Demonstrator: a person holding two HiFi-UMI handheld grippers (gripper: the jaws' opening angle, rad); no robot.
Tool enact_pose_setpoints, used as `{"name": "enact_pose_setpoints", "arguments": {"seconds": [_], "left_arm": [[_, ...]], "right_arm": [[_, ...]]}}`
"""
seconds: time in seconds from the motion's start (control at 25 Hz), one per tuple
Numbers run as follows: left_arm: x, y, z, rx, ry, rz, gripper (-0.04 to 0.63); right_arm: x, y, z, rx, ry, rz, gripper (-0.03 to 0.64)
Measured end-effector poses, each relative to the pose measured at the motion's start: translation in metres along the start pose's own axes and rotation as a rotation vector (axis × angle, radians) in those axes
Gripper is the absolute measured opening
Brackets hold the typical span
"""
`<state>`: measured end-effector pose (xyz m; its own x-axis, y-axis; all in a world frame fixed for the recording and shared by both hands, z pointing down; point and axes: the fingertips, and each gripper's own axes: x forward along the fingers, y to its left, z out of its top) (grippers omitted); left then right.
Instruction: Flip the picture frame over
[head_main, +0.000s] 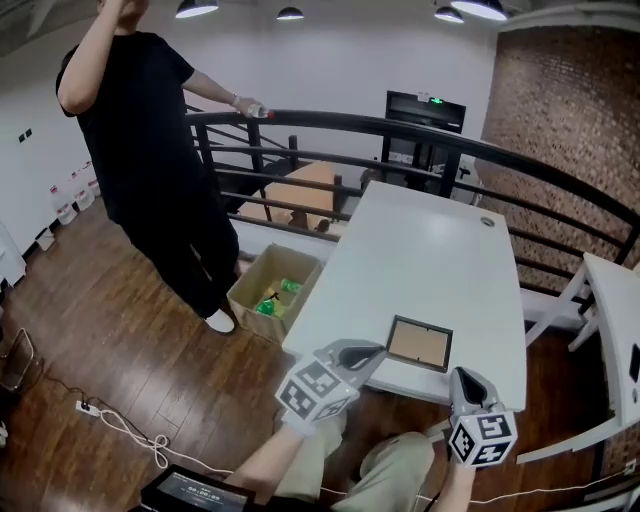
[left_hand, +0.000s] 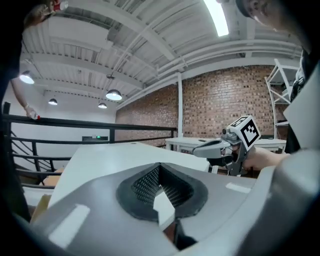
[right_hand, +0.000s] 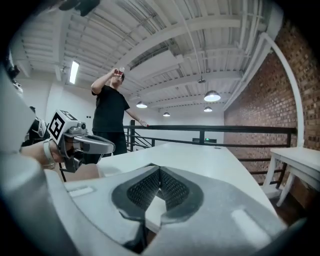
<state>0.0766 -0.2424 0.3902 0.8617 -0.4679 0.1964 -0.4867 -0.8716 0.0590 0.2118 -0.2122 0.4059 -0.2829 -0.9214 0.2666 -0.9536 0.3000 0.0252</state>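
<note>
**A:** How far along is the flip?

**B:** Not begun, I'd judge. The picture frame (head_main: 419, 343) lies flat on the white worktop (head_main: 430, 250) close to its near edge, brown panel up. I can't tell whether that is its front or its back.

**A:** And the tongs?

**B:** Both pairs are closed with nothing between them. The left tongs (head_main: 372, 353) hover just left of the frame, and the right tongs (head_main: 462, 378) are off its near right corner. Neither touches it.

**A:** What's left?

**B:** Everything: open, take an edge, lift, turn it over, lay it down.
</note>
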Motion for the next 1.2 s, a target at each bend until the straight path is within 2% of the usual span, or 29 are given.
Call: {"name": "enact_pose_setpoints", "arguments": {"seconds": [0.12, 0.32, 0.48, 0.64, 0.92, 1.2], "left_arm": [[-0.023, -0.028, 0.014, 0.038, -0.066, -0.026, 0.015], [-0.063, -0.074, 0.017, 0.055, -0.131, -0.061, 0.015], [-0.096, -0.108, 0.007, 0.072, -0.153, -0.082, 0.015], [-0.121, -0.143, 0.000, 0.056, -0.175, -0.127, 0.014], [-0.152, -0.181, -0.009, 0.033, -0.199, -0.155, 0.015], [-0.177, -0.200, -0.019, 0.040, -0.194, -0.159, 0.014]], "right_arm": [[-0.026, 0.028, 0.010, -0.019, -0.050, 0.031, -0.008], [-0.076, 0.067, 0.009, -0.036, -0.107, 0.057, -0.008], [-0.115, 0.097, 0.002, -0.050, -0.146, 0.066, -0.008], [-0.150, 0.121, -0.005, -0.064, -0.138, 0.071, -0.008], [-0.188, 0.153, -0.008, -0.050, -0.165, 0.083, -0.008], [-0.209, 0.177, -0.008, -0.037, -0.188, 0.089, -0.008]]}}
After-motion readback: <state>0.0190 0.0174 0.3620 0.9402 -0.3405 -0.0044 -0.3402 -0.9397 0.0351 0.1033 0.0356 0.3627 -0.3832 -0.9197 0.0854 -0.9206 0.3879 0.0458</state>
